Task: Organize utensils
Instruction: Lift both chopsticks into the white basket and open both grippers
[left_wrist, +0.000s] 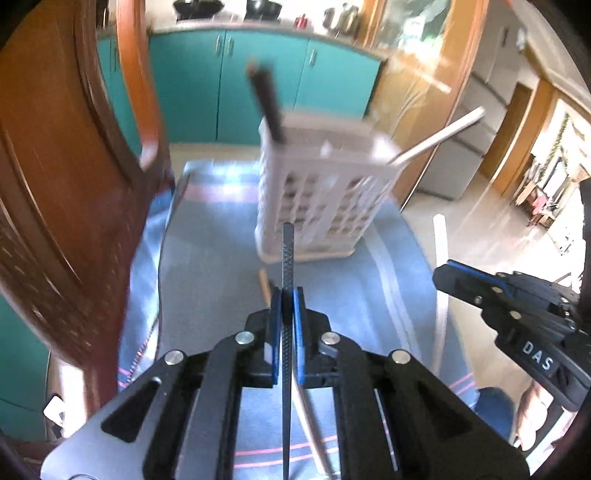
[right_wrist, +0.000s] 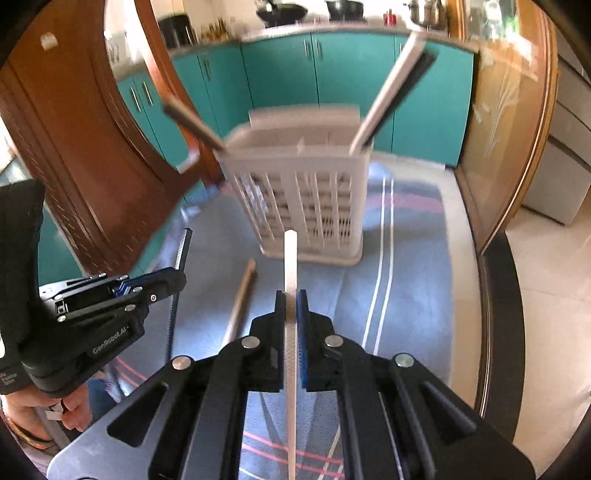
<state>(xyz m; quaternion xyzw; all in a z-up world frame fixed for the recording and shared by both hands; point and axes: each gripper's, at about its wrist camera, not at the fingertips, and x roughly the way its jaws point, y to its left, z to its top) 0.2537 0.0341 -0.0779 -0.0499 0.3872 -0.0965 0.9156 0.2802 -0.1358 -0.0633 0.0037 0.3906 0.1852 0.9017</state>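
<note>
My left gripper is level above the striped blue cloth, its fingers pinched tight on a black chopstick that runs straight out between the pads, tip aimed at the foot of the white slotted holder just ahead. My right gripper mirrors the pose — fingers closed on a white chopstick, likewise pointing forward at the holder.

The black stick has a fine crosshatch texture; the white one is pale and flat-sided, lightly patterned near the pads.

The holder stands upright on the cloth beyond both fingertips, blurred in both views. A dark utensil leans out of its far-left corner, and a white utensil angles out to the right with a dark one beside it. Between holder and fingers, slightly left of my right fingers, a wooden chopstick lies loose on the cloth.
</note>
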